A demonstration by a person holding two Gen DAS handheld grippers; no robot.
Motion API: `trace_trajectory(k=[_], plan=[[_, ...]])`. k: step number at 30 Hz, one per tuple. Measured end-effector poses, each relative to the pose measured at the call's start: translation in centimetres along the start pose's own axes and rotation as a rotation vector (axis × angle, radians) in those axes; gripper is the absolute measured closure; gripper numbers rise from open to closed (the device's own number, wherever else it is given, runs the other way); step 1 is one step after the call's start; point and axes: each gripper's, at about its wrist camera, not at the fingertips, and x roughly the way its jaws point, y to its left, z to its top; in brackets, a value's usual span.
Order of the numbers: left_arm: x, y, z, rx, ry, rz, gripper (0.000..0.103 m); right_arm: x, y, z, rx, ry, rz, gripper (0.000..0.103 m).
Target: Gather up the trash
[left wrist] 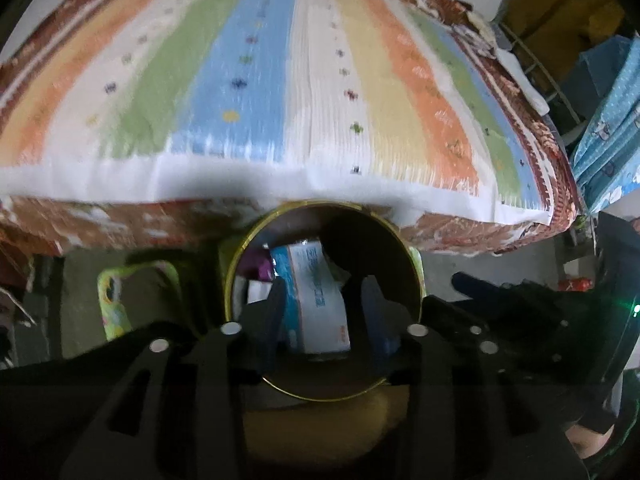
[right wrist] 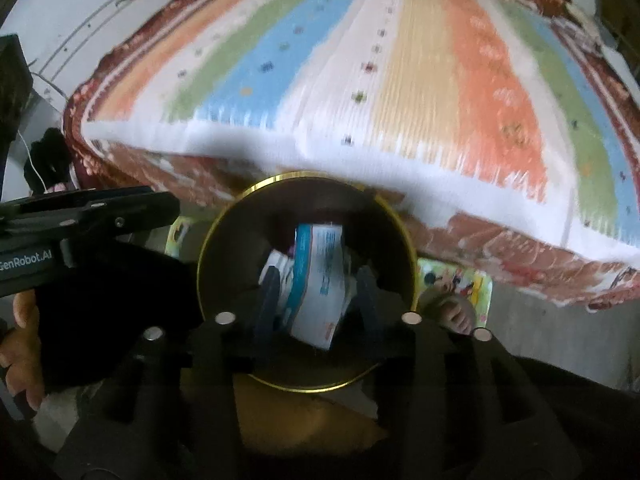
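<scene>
A round dark bin with a gold rim (left wrist: 416,280) stands on the floor below the bed; it also shows in the right wrist view (right wrist: 204,256). Inside lies a blue and white carton (left wrist: 316,300), seen too from the right (right wrist: 320,280), with other scraps beside it. My left gripper (left wrist: 324,308) is open and empty above the bin mouth. My right gripper (right wrist: 316,300) is open and empty above the same bin. The left gripper's body (right wrist: 80,216) shows at the left of the right wrist view.
A bed with a striped blanket (left wrist: 280,80) fills the upper half of both views, its edge just beyond the bin. A colourful play mat (right wrist: 460,284) lies on the floor under the bin. Blue curtains (left wrist: 608,128) hang at the right.
</scene>
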Motion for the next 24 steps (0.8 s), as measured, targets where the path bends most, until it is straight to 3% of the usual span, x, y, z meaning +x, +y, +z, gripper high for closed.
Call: trace_trajectory(k=[4, 7, 12, 24], plan=[[-1.8, 0.2, -0.4, 0.012, -0.061, -0.007, 0.054, -1.7, 0.2, -0.2, -0.019, -0.075, 0.000, 0.063], [-3.1, -0.5, -1.1, 0.074, -0.124, 0.022, 0.044, -3.3, 0.2, -0.7, -0.018, -0.135, 0.018, 0.058], [-4.5, -1.9, -2.5, 0.176, -0.194, 0.037, 0.038, -5.5, 0.0, -2.1, -0.022, -0.207, 0.030, 0.055], [-7.4, -2.0, -6.2, 0.233, -0.323, 0.027, 0.017, -10.4, 0.3, -6.2, -0.064, -0.401, -0.006, 0.032]])
